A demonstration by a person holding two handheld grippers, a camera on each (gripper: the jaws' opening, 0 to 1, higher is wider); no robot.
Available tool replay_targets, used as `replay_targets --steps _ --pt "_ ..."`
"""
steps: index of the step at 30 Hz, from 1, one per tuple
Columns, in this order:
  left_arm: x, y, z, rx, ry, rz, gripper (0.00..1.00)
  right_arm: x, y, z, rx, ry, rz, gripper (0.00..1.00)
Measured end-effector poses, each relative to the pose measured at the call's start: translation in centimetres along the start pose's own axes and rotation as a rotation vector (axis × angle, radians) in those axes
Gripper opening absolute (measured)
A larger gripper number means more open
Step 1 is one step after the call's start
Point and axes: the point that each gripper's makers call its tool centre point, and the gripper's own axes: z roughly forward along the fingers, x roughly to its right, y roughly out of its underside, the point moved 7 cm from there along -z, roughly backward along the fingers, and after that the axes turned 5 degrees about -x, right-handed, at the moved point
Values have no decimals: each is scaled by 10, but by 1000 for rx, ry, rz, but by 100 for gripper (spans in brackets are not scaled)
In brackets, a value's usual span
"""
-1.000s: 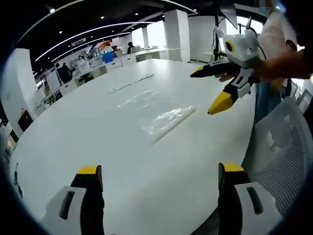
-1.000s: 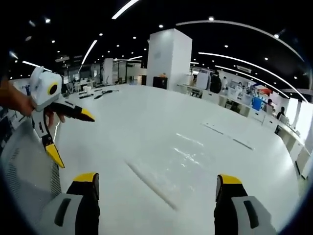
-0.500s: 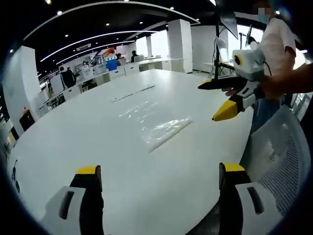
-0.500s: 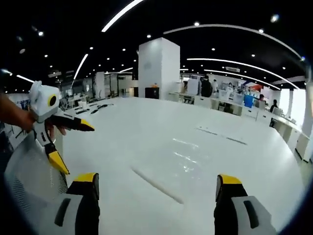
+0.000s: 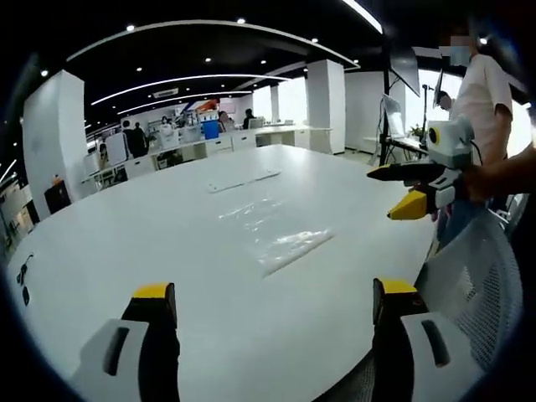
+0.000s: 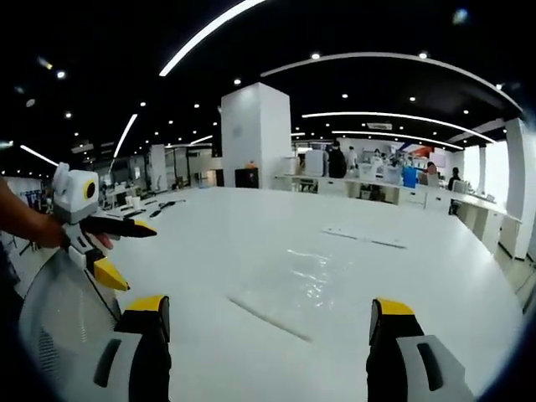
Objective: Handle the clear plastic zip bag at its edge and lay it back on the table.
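Clear plastic makes up the zip bag [image 5: 272, 234], and it lies flat on the big white table [image 5: 126, 251]. In the left gripper view the bag rests near the middle of the table, ahead of the two jaws, and nothing touches it. Its near edge looks like a thicker pale strip. In the right gripper view the same bag [image 6: 314, 276] shines a little on the white top, with that long strip on its near side.

The left gripper [image 5: 272, 301] is held up over the near edge of the table. Its two yellow-tipped jaws are spread wide, and there is nothing between them. You can see this gripper from the other camera too, off to the left [image 6: 124, 255], held by a hand [image 6: 38, 230], its jaws apart.

The right gripper [image 6: 272, 308] is also held over the table edge, jaws spread wide and holding nothing. From the left gripper view it hangs in the air at the right [image 5: 400, 194], well apart from the bag.

A white mesh chair [image 5: 473, 285] stands just beside the table. A person in a white shirt [image 5: 477, 84] stands behind it. Far off are desks and a white pillar [image 6: 255, 138].
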Motion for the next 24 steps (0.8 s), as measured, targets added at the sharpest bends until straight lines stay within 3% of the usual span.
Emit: replay_targets --steps 10,24 --pt "6 7 -19 4 -20 7 93 1 2 -16 13 32 -5 100" --pt "10 3 -27 29 -47 10 89 -6 10 -24 22 33 22 100"
